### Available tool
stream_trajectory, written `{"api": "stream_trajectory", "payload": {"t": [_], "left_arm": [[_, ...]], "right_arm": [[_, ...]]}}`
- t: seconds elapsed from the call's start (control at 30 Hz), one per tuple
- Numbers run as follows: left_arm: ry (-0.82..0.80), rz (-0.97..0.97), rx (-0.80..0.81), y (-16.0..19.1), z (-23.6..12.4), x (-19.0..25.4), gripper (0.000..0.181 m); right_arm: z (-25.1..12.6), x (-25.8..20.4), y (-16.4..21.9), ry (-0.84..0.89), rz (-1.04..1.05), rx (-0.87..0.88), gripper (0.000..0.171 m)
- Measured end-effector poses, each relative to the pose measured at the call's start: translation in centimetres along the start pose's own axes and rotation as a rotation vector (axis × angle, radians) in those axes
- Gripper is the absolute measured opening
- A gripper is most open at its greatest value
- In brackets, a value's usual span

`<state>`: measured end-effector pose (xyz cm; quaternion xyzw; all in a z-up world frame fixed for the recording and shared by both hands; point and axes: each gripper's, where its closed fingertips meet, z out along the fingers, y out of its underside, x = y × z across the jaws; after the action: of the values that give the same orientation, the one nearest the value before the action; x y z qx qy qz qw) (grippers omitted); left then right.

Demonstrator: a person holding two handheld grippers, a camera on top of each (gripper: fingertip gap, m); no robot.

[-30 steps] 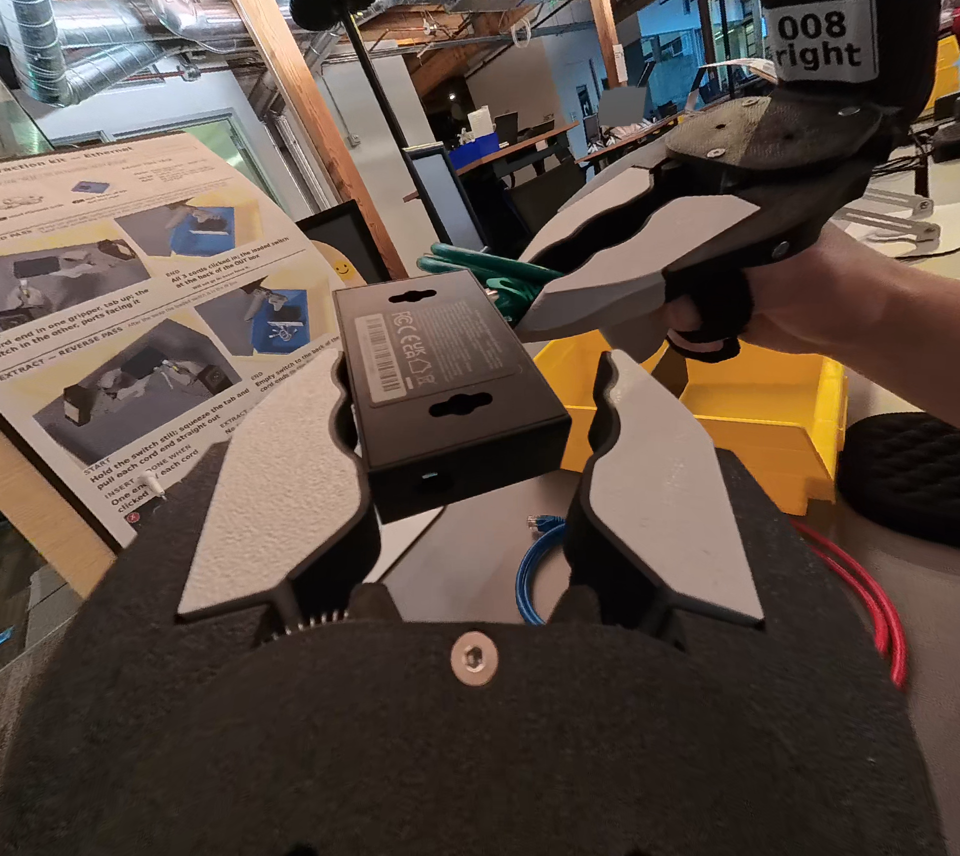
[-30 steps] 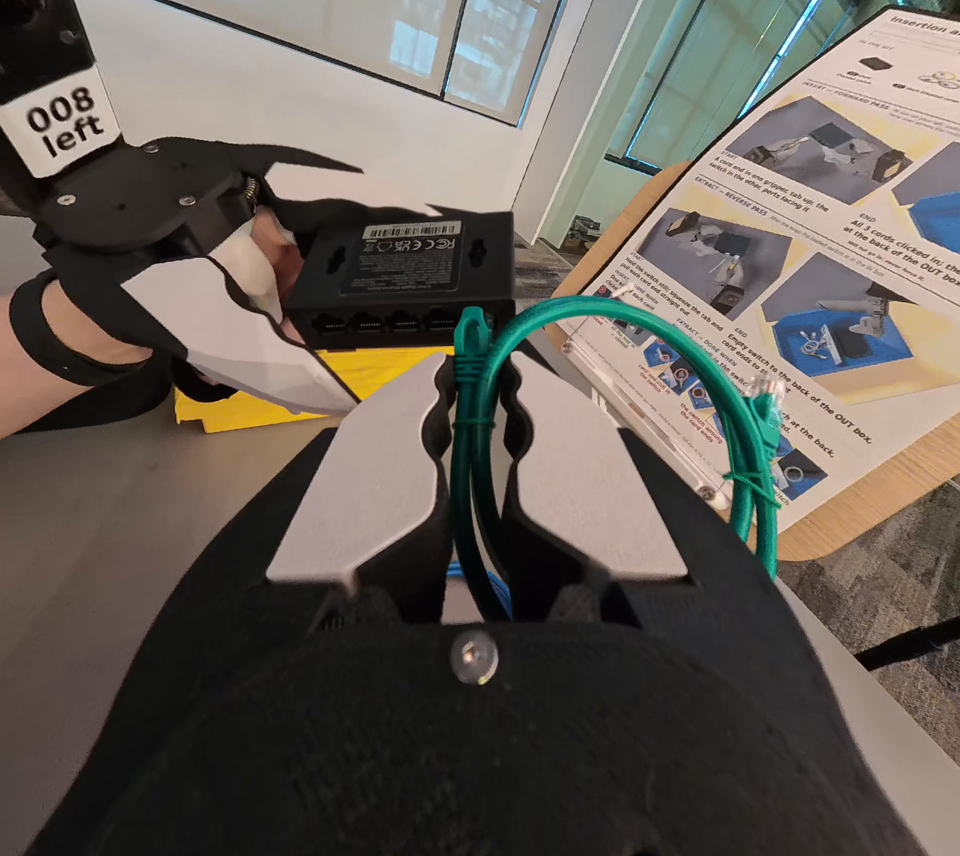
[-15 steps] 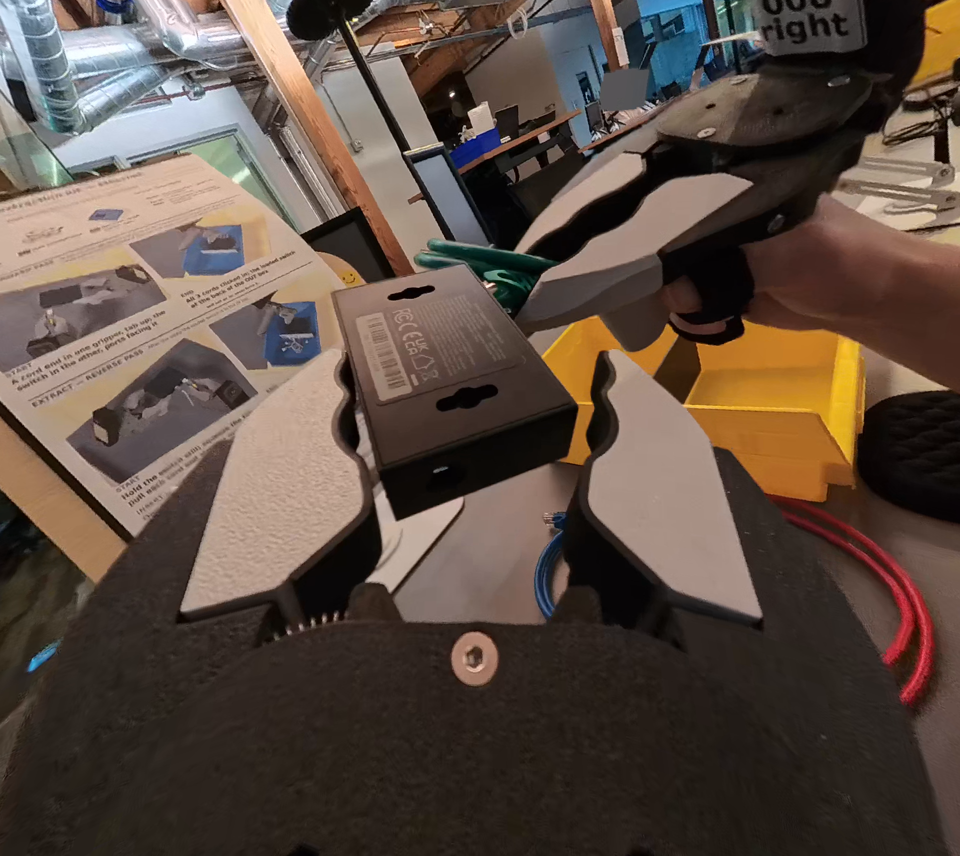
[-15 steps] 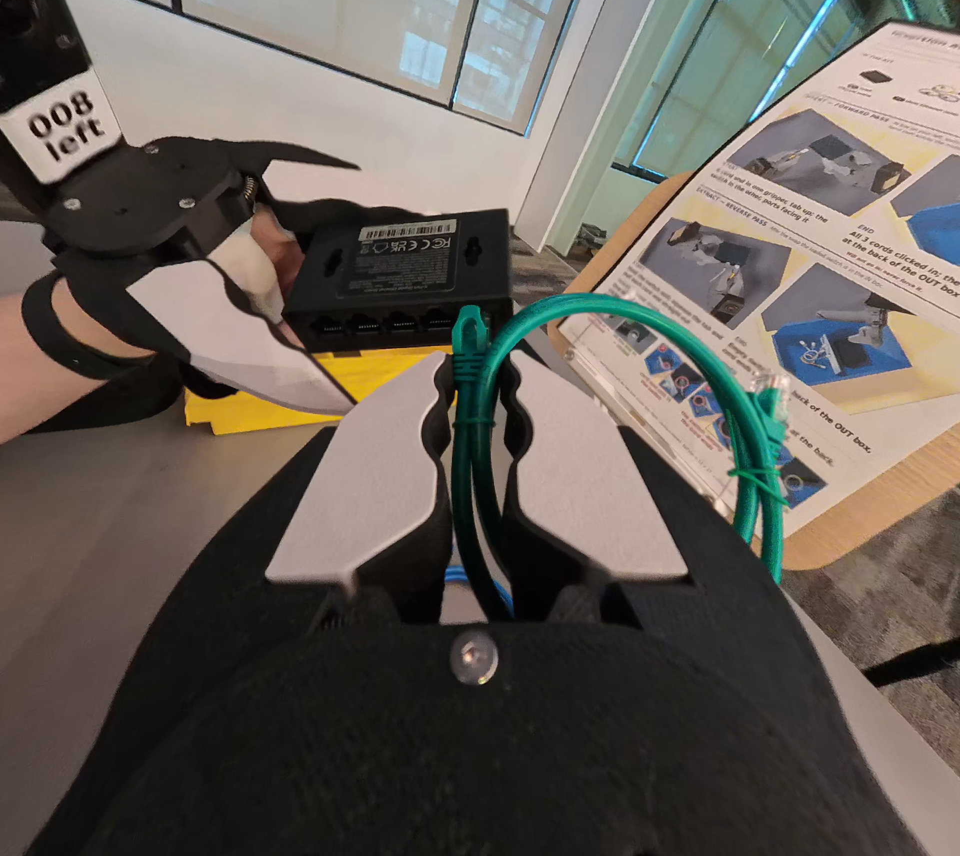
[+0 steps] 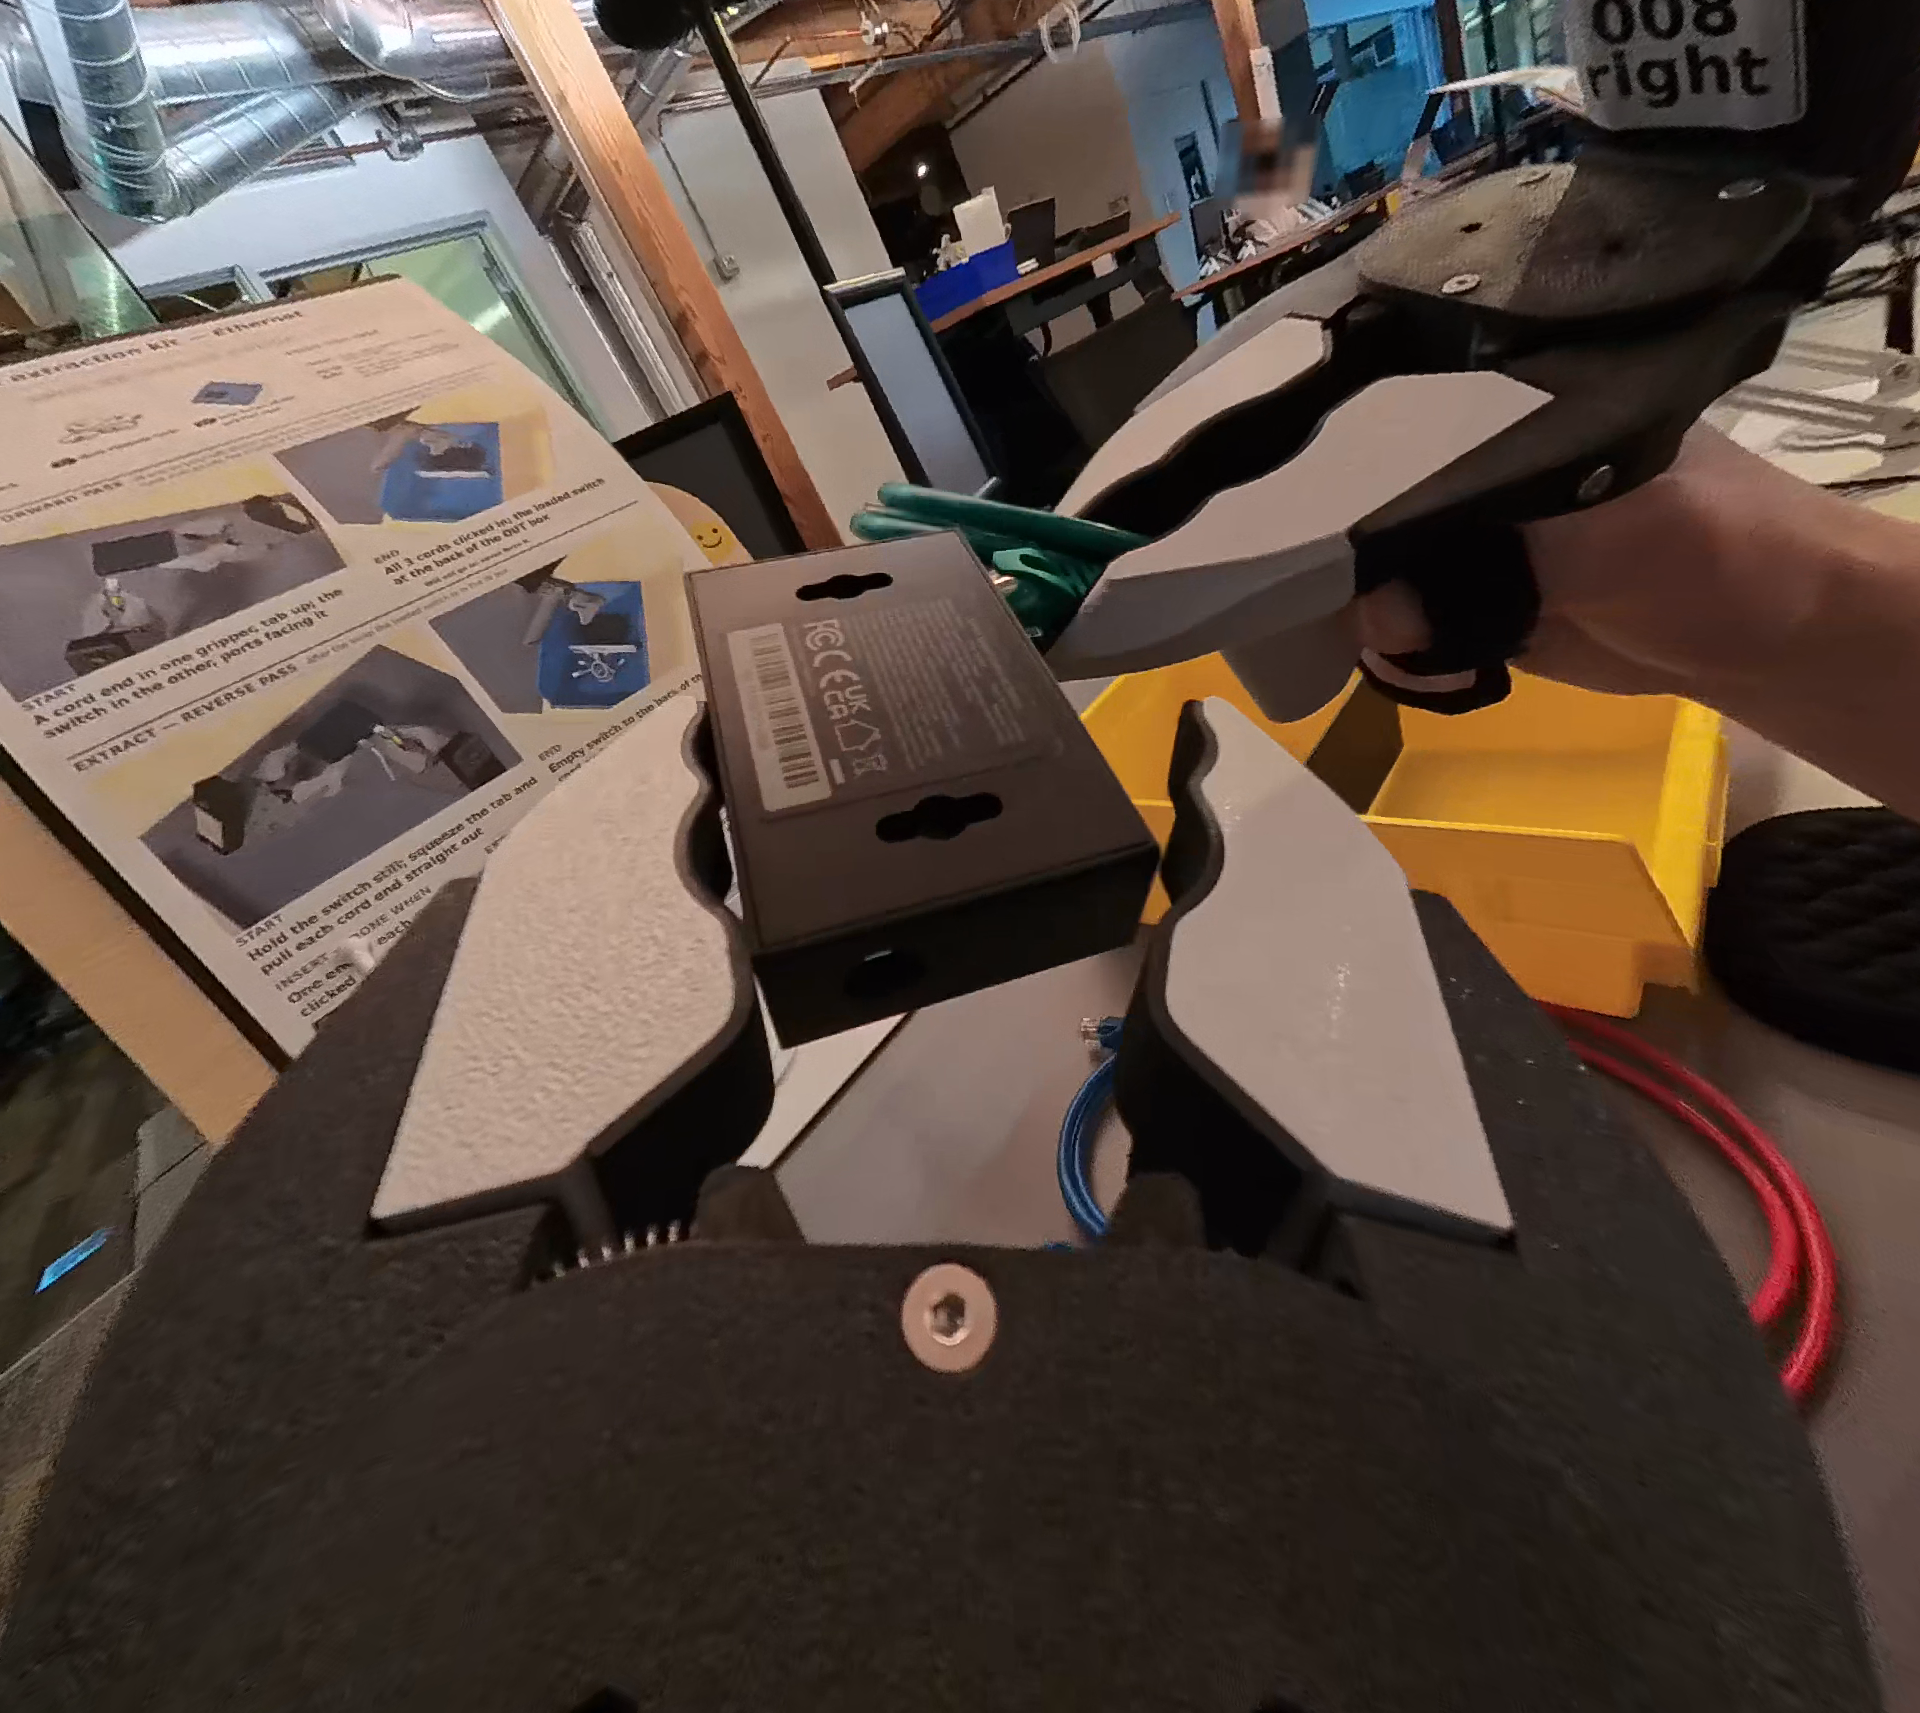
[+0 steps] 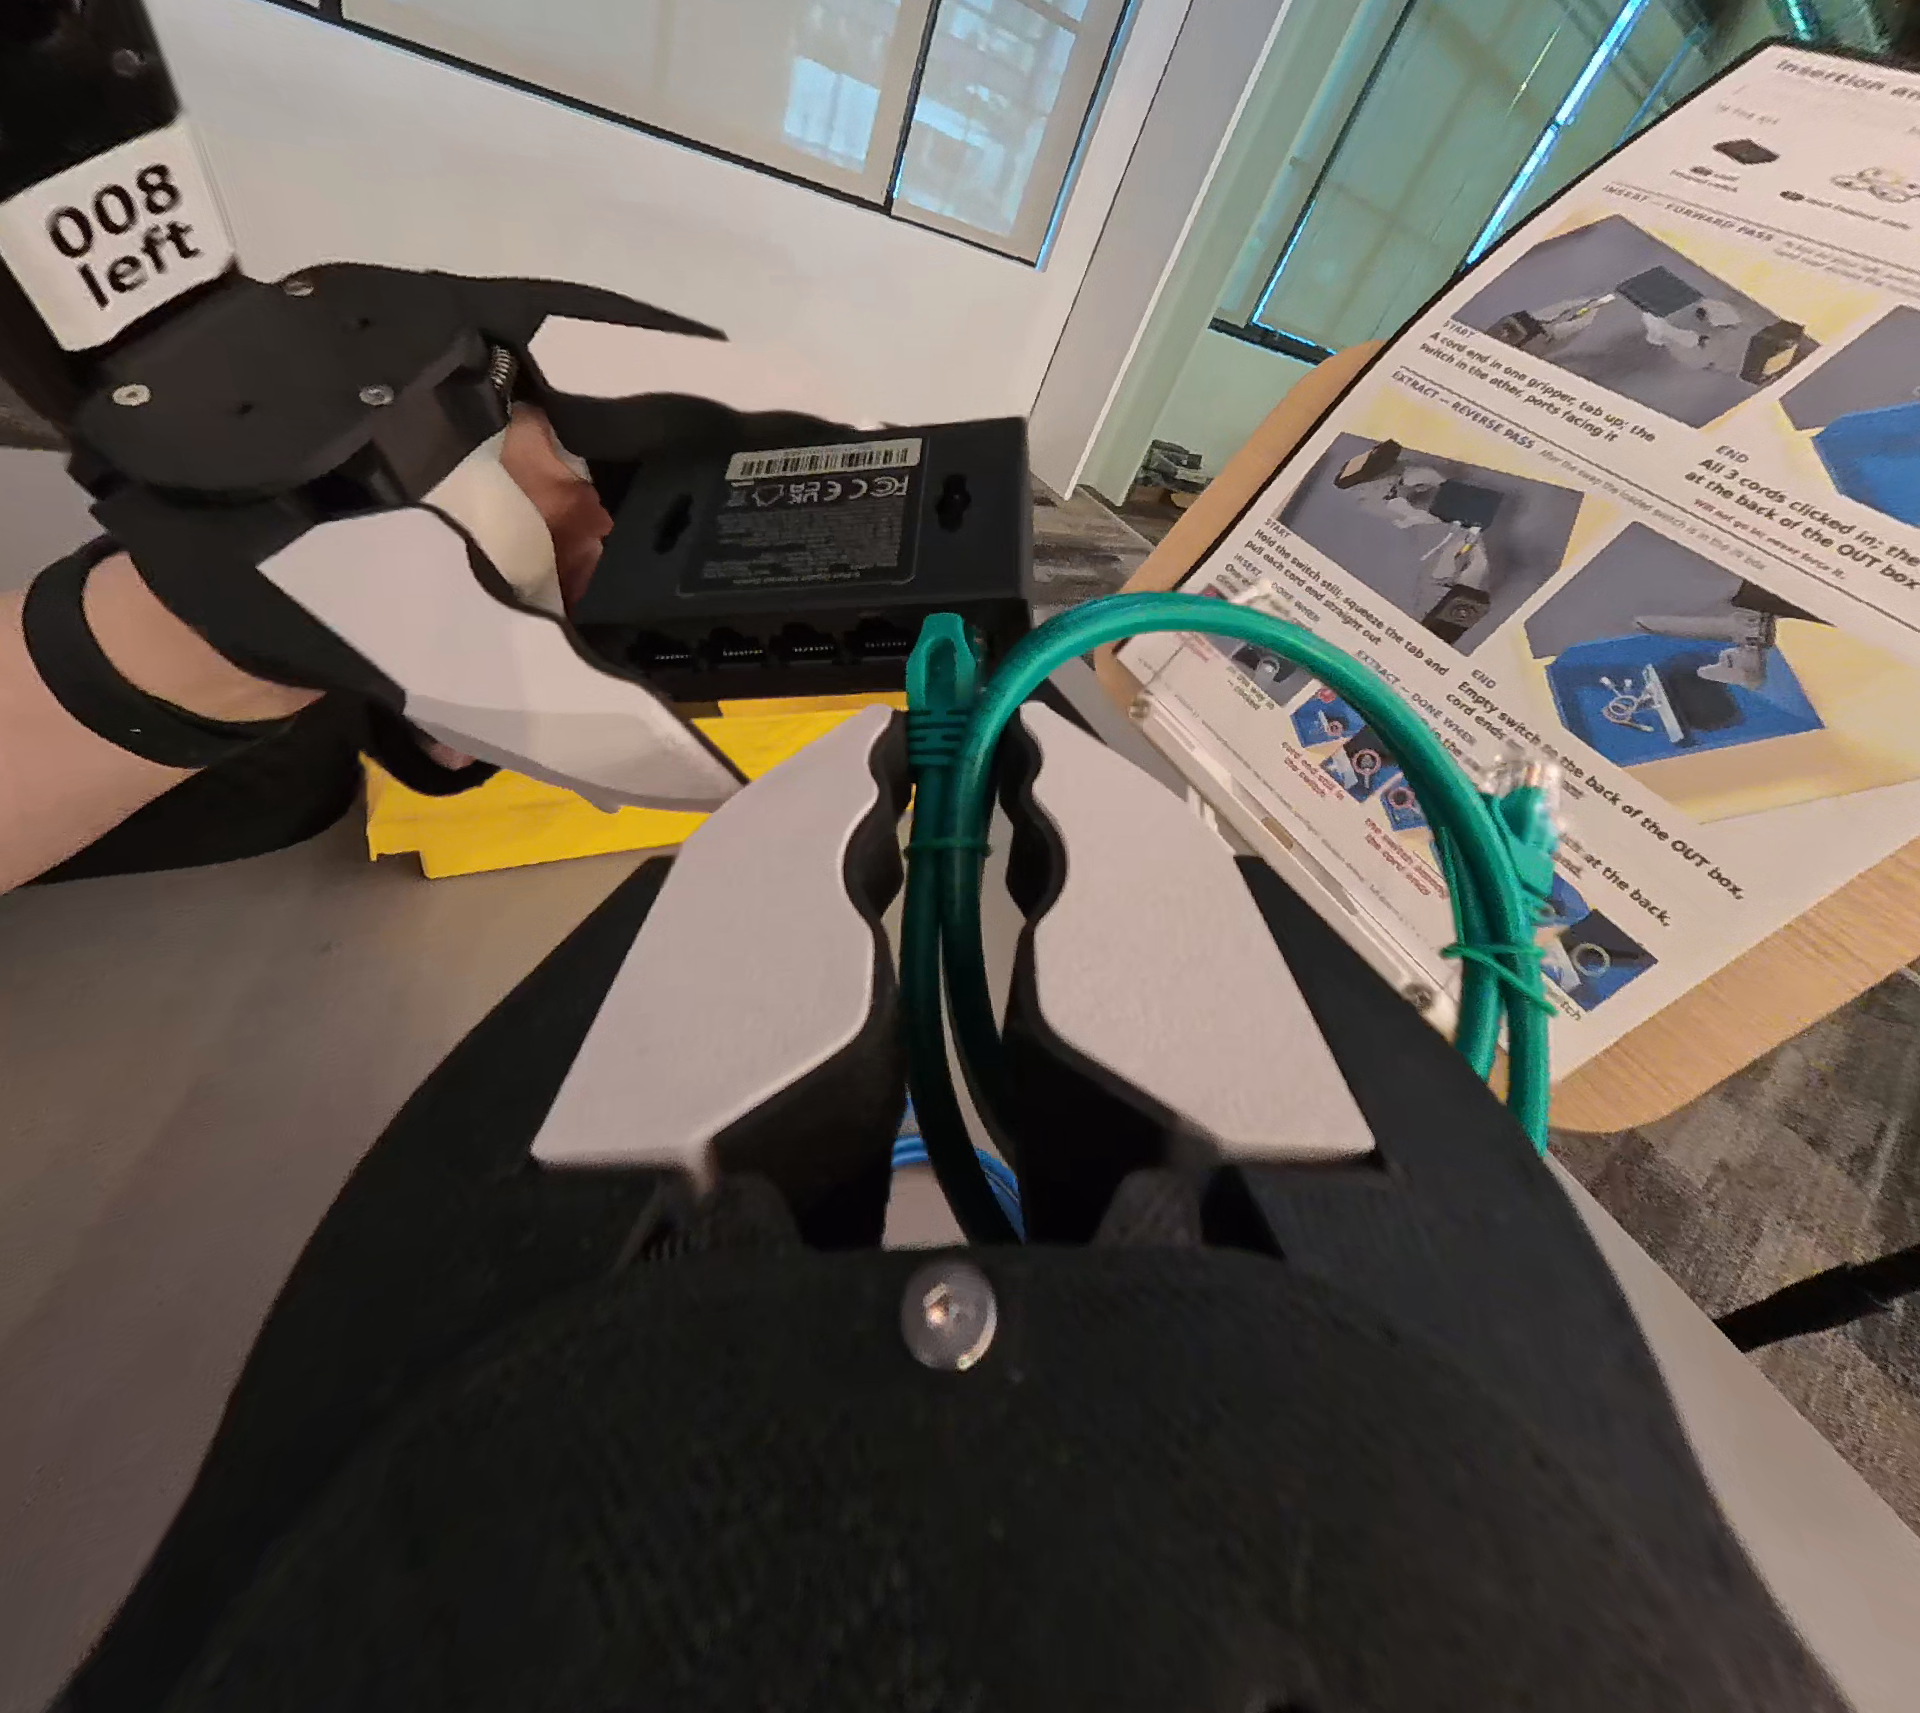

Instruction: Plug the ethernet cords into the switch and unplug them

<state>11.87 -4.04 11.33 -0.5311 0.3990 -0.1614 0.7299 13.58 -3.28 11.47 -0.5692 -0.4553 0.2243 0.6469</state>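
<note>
1. Black switch [image 5: 914, 775], held above the table between the fingers of the left gripper [image 5: 940, 790]; underside up, bearing a barcode sticker and printed marks.
2. Green ethernet cord [image 6: 951, 842], pinched by the clenched right gripper [image 6: 951, 780]; its plug sits at the port row, at 12 o'clock.
3. Yellow bin [image 5: 1538, 832] at 3 o'clock; printed instruction board [image 5: 260, 624] at 9 o'clock.

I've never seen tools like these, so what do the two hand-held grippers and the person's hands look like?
Each gripper, left and right, has a bulky matte-black body, a central silver screw and two flat pale-grey fingers with wavy black inner pads. A white printed label wraps each black upright handle. The left hand wears a black wrist strap; no sleeves show.
</note>
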Motion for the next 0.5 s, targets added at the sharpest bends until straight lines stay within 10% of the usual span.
{"api": "stream_trajectory", "payload": {"t": [0.5], "left_arm": [[-0.244,-0.030,0.031,0.7,0.8,-3.5,0.084]], "right_arm": [[0.4,3.3,1.4,0.006,0.432,0.069,0.018]]}}
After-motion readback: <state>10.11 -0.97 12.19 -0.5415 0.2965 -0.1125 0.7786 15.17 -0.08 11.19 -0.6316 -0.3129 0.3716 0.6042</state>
